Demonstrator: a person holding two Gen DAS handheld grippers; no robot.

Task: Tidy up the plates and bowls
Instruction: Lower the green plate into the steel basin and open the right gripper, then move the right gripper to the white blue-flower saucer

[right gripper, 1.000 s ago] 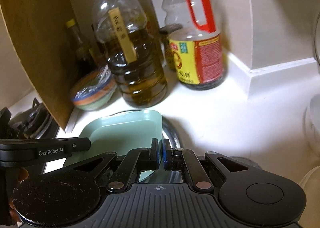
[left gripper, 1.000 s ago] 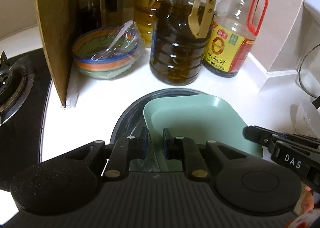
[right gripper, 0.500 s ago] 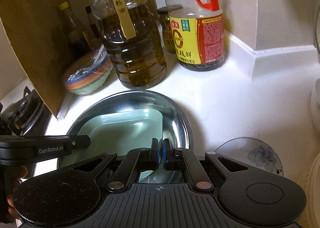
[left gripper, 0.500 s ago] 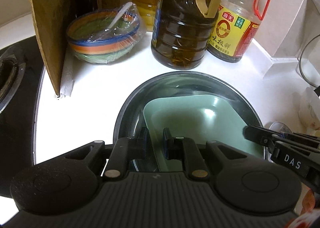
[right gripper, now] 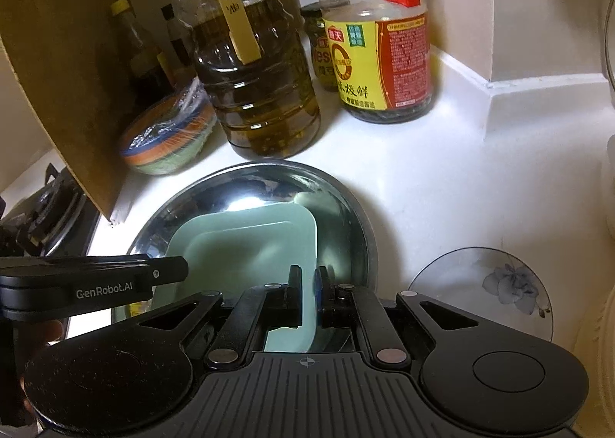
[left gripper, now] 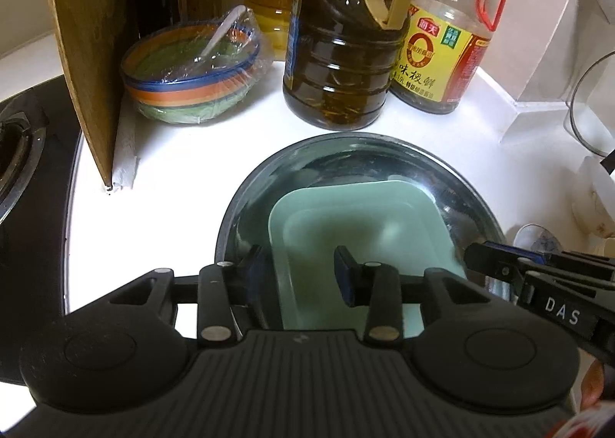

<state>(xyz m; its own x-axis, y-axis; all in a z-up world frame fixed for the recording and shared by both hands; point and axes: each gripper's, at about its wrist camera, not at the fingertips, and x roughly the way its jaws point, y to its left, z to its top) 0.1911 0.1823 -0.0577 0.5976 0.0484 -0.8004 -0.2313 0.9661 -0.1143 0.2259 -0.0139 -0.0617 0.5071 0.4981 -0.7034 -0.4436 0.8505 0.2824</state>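
Because the pale green square plastic plate (left gripper: 369,222) lies nested inside the round stainless-steel basin (right gripper: 346,207), the stacking step appears complete, the shallow piece lying within the wider one. Left gripper (left gripper: 301,265): jaws have just been opening and now stand apart, straddling the plate's left rim without pressing on it, one jaw outside the rim and one over the plate's floor. Right gripper (right gripper: 307,284): jaws have likewise just been opening by a narrow margin; the plate's right rim passes between them, and contact appears slack, though the gap is too slim to be certain. Holding opposite rims would have kept the plate level on its way down. Basin and plate sit on the white table (right gripper: 442,169), just in front of the large amber oil bottle (left gripper: 342,65) and the yellow-labelled soy sauce bottle (right gripper: 380,53). A film-covered striped bowl (left gripper: 192,72) stands beside a brown upright board (left gripper: 88,53); a small flower-patterned glass dish (right gripper: 492,284) lies beside the basin to its right, seemingly awaiting sorting.
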